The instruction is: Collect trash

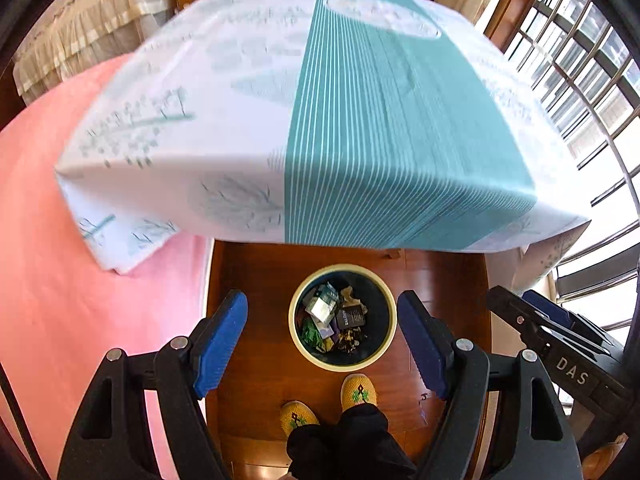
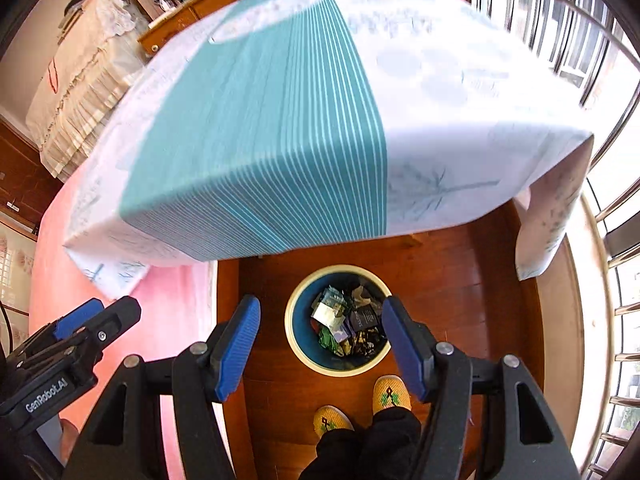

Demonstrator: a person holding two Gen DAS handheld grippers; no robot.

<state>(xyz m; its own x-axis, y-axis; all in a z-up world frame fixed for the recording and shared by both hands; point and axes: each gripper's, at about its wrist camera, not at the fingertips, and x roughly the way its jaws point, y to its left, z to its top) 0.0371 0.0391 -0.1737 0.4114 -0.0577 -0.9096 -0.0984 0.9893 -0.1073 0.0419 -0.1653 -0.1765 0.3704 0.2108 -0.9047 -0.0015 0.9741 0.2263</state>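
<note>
both tongs [image 1: 322, 340] [image 2: 320, 346] angled steeply down, jaws apart, above bin [image 1: 298, 344].

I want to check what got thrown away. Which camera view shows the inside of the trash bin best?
The left wrist view: the trash bin lies whole between the open left hand-held gripper fingers, wrappers unobstructed. In the right wrist view the right hand-held gripper finger overlaps the bin's right rim, hiding some contents.
</note>
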